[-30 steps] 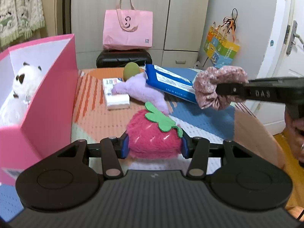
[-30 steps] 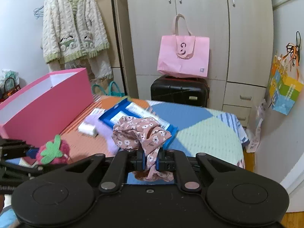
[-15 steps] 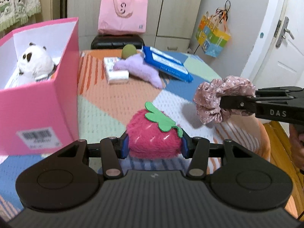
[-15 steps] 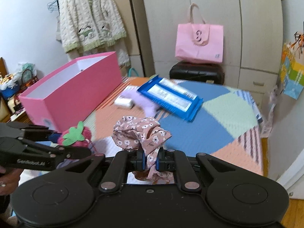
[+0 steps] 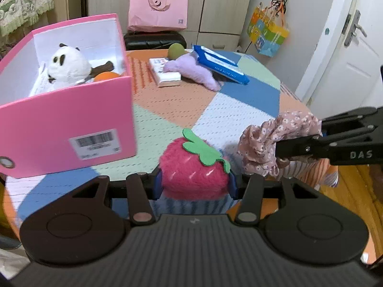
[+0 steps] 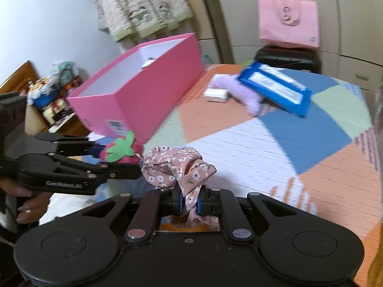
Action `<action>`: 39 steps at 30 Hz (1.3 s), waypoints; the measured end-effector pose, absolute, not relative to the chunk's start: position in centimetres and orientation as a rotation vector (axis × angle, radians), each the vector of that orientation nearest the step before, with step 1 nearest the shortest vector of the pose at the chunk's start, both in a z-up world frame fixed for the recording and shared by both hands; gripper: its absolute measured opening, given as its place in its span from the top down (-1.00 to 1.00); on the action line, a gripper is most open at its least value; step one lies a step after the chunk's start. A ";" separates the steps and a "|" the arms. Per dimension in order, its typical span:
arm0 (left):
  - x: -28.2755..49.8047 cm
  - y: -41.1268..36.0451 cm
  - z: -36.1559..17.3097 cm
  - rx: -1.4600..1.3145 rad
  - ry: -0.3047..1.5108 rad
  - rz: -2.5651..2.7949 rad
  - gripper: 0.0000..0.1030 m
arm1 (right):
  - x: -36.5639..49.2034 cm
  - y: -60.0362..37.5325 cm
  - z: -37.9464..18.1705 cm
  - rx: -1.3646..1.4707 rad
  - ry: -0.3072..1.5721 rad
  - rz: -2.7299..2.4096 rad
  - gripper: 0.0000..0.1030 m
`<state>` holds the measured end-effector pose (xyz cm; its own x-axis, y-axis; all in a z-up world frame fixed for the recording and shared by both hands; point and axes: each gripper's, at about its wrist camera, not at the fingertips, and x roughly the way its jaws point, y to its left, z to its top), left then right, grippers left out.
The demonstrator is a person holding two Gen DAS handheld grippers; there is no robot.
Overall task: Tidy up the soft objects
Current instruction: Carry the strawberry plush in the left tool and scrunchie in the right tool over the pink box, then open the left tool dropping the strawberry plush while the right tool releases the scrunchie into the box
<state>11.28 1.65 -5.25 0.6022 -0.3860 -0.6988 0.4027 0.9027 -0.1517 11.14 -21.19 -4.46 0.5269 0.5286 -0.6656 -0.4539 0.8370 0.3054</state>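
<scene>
My left gripper [image 5: 195, 183] is shut on a pink plush strawberry [image 5: 194, 167] with a green leaf top, held above the near edge of the patchwork table. My right gripper [image 6: 190, 202] is shut on a pink floral scrunchie [image 6: 177, 165]; the scrunchie also shows in the left wrist view [image 5: 275, 143], just right of the strawberry. An open pink box [image 5: 71, 119] stands at the left. It holds a panda plush [image 5: 67, 65] and an orange thing. A purple plush [image 5: 194, 69] lies at the table's far side.
A blue packet [image 5: 220, 63], a white box [image 5: 165, 74] and a green ball [image 5: 176, 50] lie near the purple plush. A pink bag [image 5: 158, 4] on a black case stands behind the table. The table edge drops off at the right, towards a white door.
Both grippers have pulled back towards the near edge of the table and risen, each keeping its object. The right gripper has swung left, so the pink box and the left gripper come into its view.
</scene>
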 end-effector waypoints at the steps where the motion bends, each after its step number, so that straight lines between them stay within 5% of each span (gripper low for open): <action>1: 11.2 2.0 -5.1 0.026 0.809 -0.456 0.05 | 11.0 -20.6 -4.2 0.095 0.835 0.609 0.75; 24: 11.0 11.1 1.8 0.010 0.669 -0.466 0.04 | 14.3 -11.0 4.2 0.061 0.663 0.846 0.69; 39: 19.9 13.9 2.9 0.081 0.596 -0.282 0.03 | 25.1 -6.2 3.8 0.058 0.683 0.782 0.69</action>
